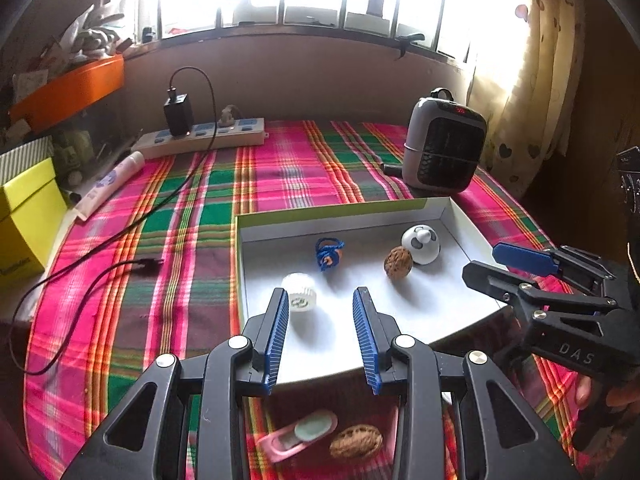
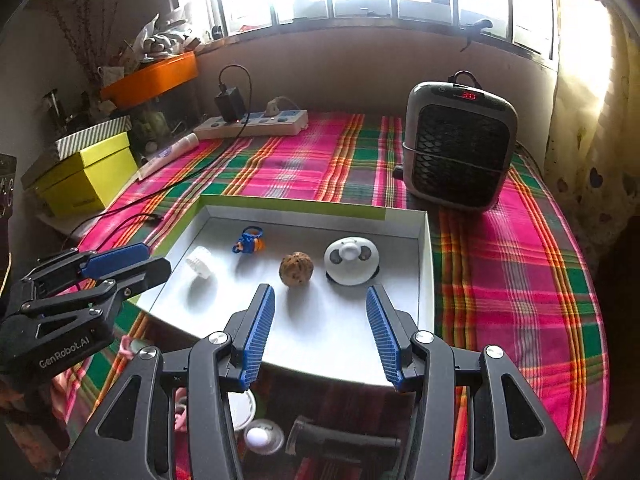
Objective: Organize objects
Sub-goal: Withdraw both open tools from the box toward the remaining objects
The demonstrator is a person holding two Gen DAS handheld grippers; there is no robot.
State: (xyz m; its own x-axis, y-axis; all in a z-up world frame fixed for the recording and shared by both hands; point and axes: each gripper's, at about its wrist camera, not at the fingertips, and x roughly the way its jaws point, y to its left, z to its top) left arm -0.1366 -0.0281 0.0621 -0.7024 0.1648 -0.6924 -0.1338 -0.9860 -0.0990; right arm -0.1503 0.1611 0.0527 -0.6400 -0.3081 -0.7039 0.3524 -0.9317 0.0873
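Note:
A shallow white tray (image 1: 340, 216) (image 2: 304, 216) lies on the plaid cloth. In it are a white ribbed cap (image 1: 299, 298) (image 2: 200, 263), a small blue and orange toy (image 1: 329, 254) (image 2: 249, 241), a walnut (image 1: 398, 262) (image 2: 296, 269) and a round white panda-faced piece (image 1: 421, 244) (image 2: 351, 260). My left gripper (image 1: 320, 290) (image 2: 156, 258) hovers open over the tray's near left part, with nothing between its fingers. My right gripper (image 2: 319, 288) (image 1: 482, 260) is open and empty over the near right part. A second walnut (image 1: 356, 440) and a pink clip (image 1: 298, 434) lie on the cloth in front of the tray.
A grey heater (image 1: 444, 148) (image 2: 460, 144) stands behind the tray on the right. A power strip (image 1: 200, 138) (image 2: 252, 124) with a charger and a loose black cable (image 1: 120, 240) is at the back left. Beside them are a yellow box (image 2: 88, 176) and a tube (image 1: 108, 184). Small round white items (image 2: 260, 436) lie near the front edge.

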